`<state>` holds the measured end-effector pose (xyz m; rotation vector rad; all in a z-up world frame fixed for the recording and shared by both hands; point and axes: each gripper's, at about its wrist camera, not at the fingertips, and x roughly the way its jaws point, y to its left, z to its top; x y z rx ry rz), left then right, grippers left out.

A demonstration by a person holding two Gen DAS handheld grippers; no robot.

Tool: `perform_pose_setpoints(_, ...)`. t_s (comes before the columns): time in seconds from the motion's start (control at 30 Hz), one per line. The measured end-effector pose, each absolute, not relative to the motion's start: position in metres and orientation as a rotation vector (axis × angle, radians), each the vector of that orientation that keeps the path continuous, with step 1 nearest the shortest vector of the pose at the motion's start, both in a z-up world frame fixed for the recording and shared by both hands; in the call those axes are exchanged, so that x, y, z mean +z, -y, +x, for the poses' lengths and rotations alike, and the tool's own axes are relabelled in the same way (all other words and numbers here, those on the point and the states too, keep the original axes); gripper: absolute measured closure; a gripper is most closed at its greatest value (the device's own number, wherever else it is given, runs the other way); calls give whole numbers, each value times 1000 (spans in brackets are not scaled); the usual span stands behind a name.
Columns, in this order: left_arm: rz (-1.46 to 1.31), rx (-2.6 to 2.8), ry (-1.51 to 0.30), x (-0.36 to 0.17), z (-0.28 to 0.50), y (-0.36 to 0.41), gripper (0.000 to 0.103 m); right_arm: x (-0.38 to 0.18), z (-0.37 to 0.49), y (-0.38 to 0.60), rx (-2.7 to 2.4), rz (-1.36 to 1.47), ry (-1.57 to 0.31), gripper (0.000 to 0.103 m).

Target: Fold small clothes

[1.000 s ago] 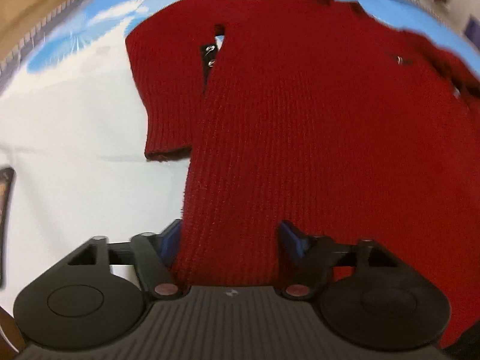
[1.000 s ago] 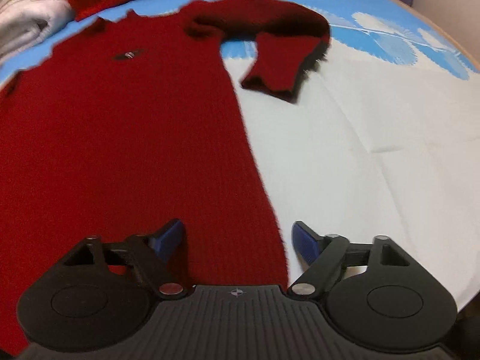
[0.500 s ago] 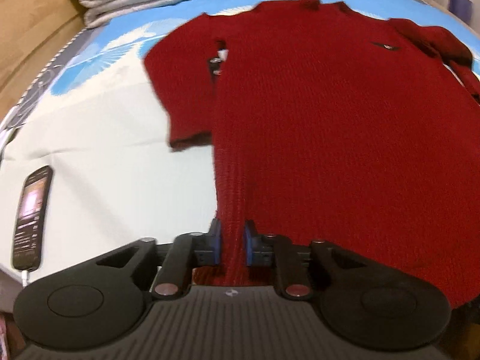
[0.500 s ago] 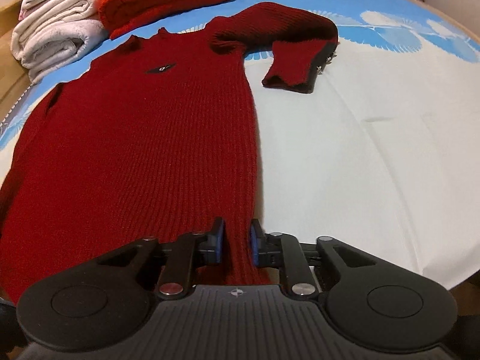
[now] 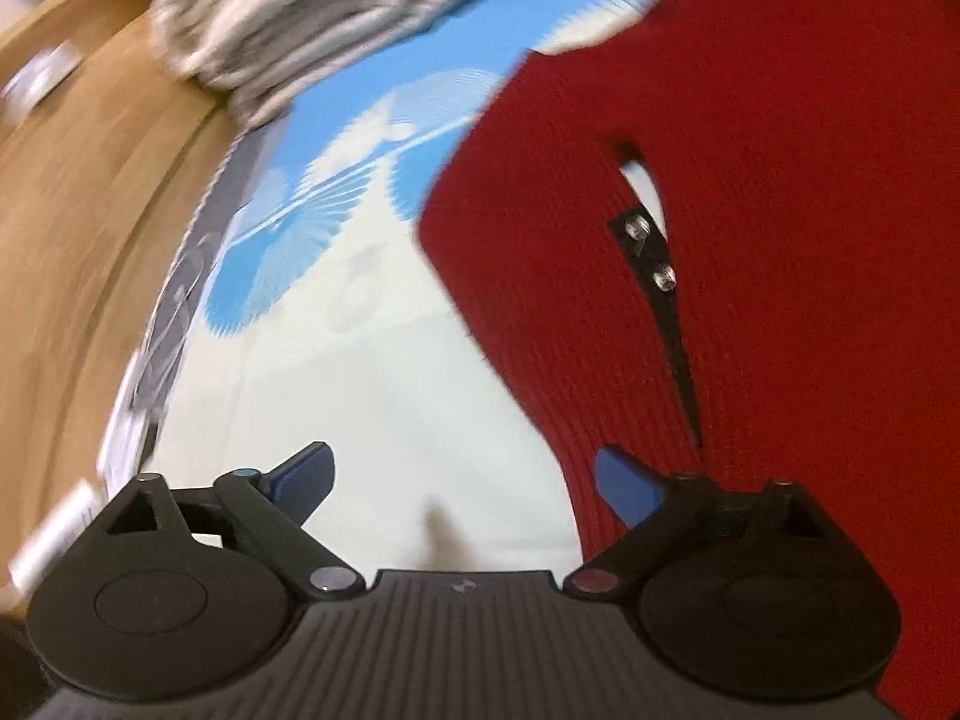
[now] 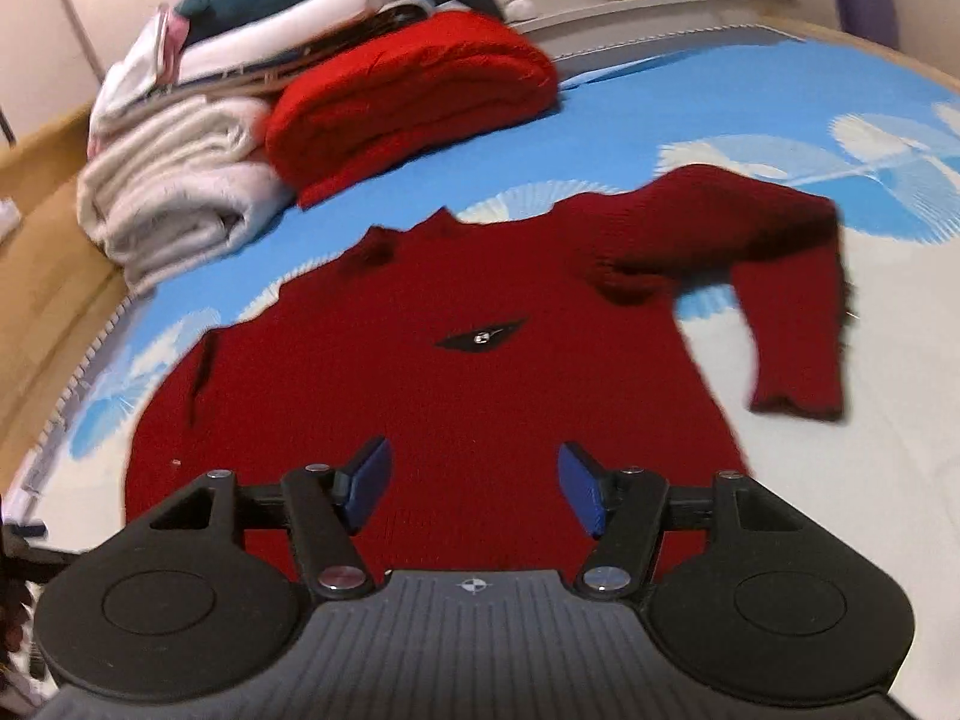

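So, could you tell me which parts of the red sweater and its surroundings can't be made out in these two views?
- Red sweater, hem: right wrist view, hidden behind the right gripper.
- Its right sleeve and neckline: left wrist view, cut off by the frame edge.
- Folded pile: left wrist view, motion-blurred, top cropped.
- Chest emblem: right wrist view, too small to read.

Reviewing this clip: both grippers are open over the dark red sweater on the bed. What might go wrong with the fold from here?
1. The right sleeve lies bent and doubled over itself; folding over it would probably trap a lump.
2. The left gripper, jaws just opened and empty, sits over bare sheet beside the sweater; closing here may pinch bedding.
3. The right gripper, also just reopened, hangs over the sweater's middle, so a grab there could bunch it.
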<state>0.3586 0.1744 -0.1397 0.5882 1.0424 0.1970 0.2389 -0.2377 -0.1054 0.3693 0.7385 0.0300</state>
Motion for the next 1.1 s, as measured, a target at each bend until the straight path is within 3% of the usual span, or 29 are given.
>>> perform_pose_setpoints(0.13, 719, -65, -1052, -158, 339, -169, 12, -129, 257, 230, 53, 345, -868, 39)
perform_pose_setpoints(0.3, 728, -161, -1042, -167, 342, -171, 12, -137, 261, 236, 37, 350, -897, 39)
perform_pose_setpoints(0.4, 669, -241, -1077, -160, 342, -171, 22, -144, 262, 242, 18, 389, -928, 39)
perform_pose_setpoints(0.77, 646, -424, -1080, -171, 300, -159, 18, -151, 256, 240, -18, 346, -949, 39)
perform_pose_setpoints(0.8, 630, -422, -1075, -172, 302, -159, 21, -151, 257, 240, -20, 344, -951, 39)
perform_pose_setpoints(0.9, 480, -415, -1091, -161, 320, -167, 86, -151, 257, 239, -43, 326, -944, 40)
perform_pose_setpoints(1.1, 258, -199, -985, -104, 342, -231, 89, -149, 256, 253, -121, 345, -900, 43)
